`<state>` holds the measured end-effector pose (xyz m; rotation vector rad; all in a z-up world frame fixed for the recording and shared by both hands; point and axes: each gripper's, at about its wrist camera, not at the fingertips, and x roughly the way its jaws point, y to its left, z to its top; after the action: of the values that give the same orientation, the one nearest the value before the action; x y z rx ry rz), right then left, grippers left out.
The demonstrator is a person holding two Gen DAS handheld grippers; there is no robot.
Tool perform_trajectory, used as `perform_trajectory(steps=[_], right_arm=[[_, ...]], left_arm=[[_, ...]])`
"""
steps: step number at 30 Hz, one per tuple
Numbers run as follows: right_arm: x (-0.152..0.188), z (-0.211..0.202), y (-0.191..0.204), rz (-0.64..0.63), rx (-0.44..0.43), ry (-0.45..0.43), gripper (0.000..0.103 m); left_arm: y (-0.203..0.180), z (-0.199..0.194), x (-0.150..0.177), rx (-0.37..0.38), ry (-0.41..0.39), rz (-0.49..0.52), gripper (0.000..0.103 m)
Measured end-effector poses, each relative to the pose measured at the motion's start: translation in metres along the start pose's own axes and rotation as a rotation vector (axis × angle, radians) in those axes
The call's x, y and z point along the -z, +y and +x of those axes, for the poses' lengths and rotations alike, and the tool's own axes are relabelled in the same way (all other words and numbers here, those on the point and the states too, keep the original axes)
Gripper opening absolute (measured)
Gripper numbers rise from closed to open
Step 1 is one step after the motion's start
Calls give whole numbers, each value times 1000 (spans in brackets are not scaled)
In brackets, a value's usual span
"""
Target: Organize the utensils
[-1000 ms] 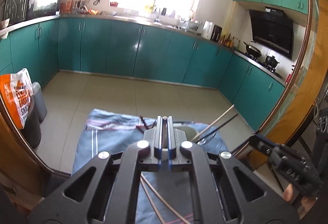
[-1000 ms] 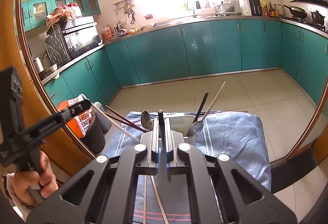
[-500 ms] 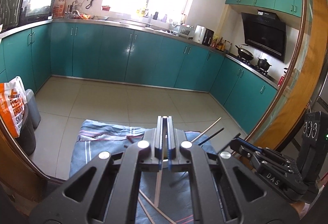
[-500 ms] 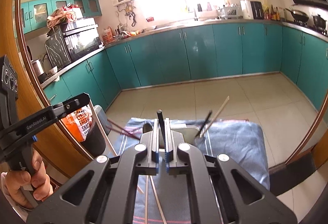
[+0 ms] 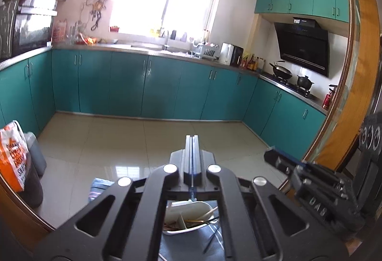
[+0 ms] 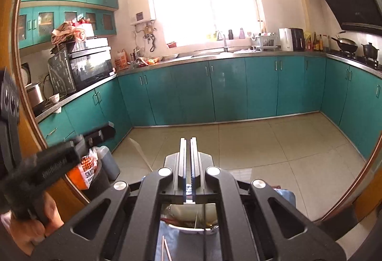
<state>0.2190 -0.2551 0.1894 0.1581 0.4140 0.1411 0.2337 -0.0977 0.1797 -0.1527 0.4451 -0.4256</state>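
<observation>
The blue cloth (image 5: 100, 185) covers the surface below both grippers, and most of it is hidden behind their black frames. On it sits the white divided tray (image 5: 191, 209), seen through the gap in each frame, with chopsticks (image 5: 207, 213) and other utensils leaning in its compartments; which piece lies in which compartment is too hidden to tell. Two loose chopsticks (image 6: 165, 249) lie on the cloth, near the tray but outside it.

The left gripper (image 5: 192, 141) is raised above the tray, jaws pressed together. The right gripper (image 6: 188, 144) is raised too, its jaws nearly together with a thin slit, and I cannot tell if anything is pinched there.

The risk is a blind descent: the tray sits under the frames, so a lowering gripper could knock the leaning sticks out or drag the cloth and shift the tray. The loose chopsticks are thin and could roll from a careless pinch.
</observation>
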Motion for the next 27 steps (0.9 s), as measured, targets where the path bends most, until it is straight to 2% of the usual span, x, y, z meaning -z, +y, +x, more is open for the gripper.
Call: perform_trajectory(steps=[2, 5, 8, 10, 12, 13, 14, 17, 20, 22, 24, 27], right_arm=[[5, 8, -9, 35, 13, 18, 3], [27, 8, -22, 82, -24, 73, 4], [69, -9, -37, 118, -49, 94, 4], [99, -19, -49, 166, -40, 117, 6], [129, -22, -60, 197, -9, 158, 21], [140, -21, -63, 202, 11, 178, 37], [153, -14, -65, 198, 27, 212, 41], [182, 23, -70, 211, 0, 345, 41], [195, 58, -68, 233, -36, 429, 41], [199, 83, -64, 234, -50, 469, 41], [200, 101, -60, 237, -42, 483, 41], [195, 118, -58, 238, -13, 486, 41]], left_arm=[[4, 10, 6, -7, 25, -13, 0], [10, 21, 22, 2, 78, -31, 0], [20, 9, 38, 42, 78, -61, 0], [27, -9, 46, 46, 47, -66, 0], [34, -24, 50, 55, 27, -74, 0], [35, -30, 51, 51, 20, -74, 0], [38, -37, 53, 51, 14, -73, 0], [40, -49, 66, 61, 39, -51, 3], [52, -50, 99, 49, 131, -55, 16], [64, -47, 121, 32, 193, -85, 17], [77, -39, 143, 12, 255, -113, 24], [94, -16, 176, -25, 369, -161, 25]])
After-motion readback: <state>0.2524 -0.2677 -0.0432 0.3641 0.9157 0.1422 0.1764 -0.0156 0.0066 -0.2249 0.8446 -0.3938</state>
